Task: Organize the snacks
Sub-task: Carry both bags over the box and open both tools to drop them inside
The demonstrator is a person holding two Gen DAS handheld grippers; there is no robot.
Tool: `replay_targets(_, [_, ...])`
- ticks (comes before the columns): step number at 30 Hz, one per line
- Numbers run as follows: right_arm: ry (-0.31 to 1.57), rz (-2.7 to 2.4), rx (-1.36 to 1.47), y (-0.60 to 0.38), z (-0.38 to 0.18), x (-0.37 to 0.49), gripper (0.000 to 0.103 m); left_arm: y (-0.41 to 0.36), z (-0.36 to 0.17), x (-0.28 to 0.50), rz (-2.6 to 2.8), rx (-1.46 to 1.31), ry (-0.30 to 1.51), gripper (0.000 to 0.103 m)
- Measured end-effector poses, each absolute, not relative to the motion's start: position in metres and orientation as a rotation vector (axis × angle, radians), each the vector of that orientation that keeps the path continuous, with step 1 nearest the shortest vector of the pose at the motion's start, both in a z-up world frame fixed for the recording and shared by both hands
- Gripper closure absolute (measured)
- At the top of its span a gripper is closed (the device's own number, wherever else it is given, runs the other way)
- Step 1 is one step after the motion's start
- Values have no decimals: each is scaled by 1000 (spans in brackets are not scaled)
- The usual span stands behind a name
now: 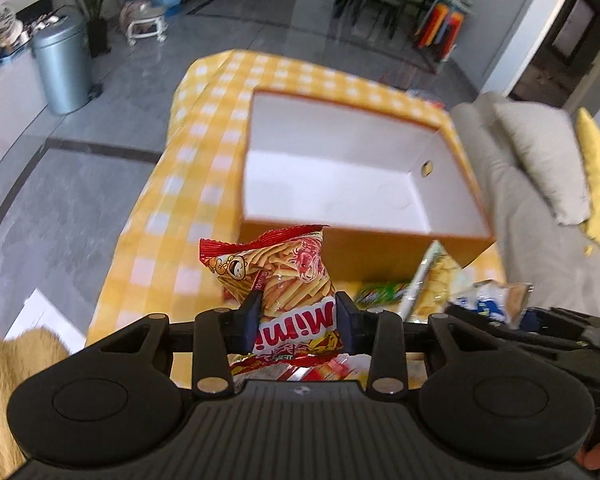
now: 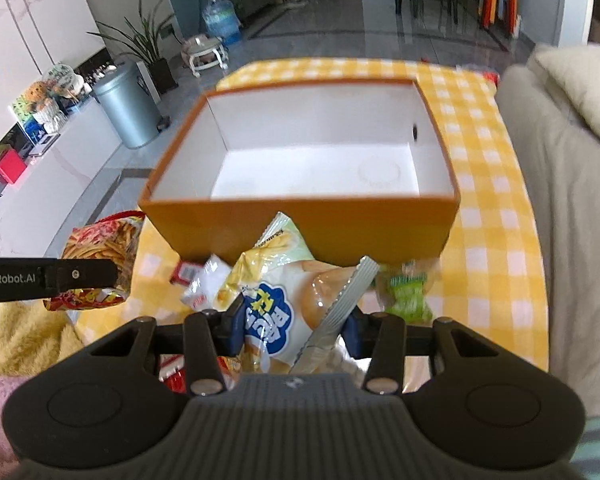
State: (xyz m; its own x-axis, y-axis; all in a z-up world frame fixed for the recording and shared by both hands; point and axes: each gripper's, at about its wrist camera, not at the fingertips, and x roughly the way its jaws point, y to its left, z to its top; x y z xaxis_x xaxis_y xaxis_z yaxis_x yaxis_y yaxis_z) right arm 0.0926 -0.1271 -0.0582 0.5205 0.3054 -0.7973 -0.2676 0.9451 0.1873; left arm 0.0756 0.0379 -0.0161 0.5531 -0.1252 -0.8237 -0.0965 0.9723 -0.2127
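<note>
The task looks barely begun: the orange box (image 2: 300,224) with white inside stands on the yellow checked surface (image 2: 496,208) and holds nothing yet, so no snack has been put away.

Two packets are in hand. The left gripper (image 1: 296,312) is clamped on a red packet of stick snacks (image 1: 284,272), its pads pressing both sides of the bag, which hangs in the air just in front of the box's near wall. The right gripper (image 2: 296,324) is closed on a pale yellow packet with a blue label (image 2: 276,296), also held up just short of the near wall. In the right wrist view the red packet shows at the left, beside the box.

Still lying on the surface near the box are at least three more: one green packet (image 2: 408,292), one small white packet (image 2: 204,284) and one small red packet (image 2: 186,272). More wrappers show below the right gripper, too hidden to count.

By this reading, both held packets still have to go into the one box, and then the loose ones.
</note>
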Motion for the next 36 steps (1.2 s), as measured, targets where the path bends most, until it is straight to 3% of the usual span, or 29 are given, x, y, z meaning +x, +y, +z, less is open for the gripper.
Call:
replay_targets(20, [826,350,-92,-111,5,177,59,1,28,172,-184,-72,891,60])
replay_targets(36, [1031,303,-180,-99,-67,267,59,-17,-32,236,-230,149,1089,60])
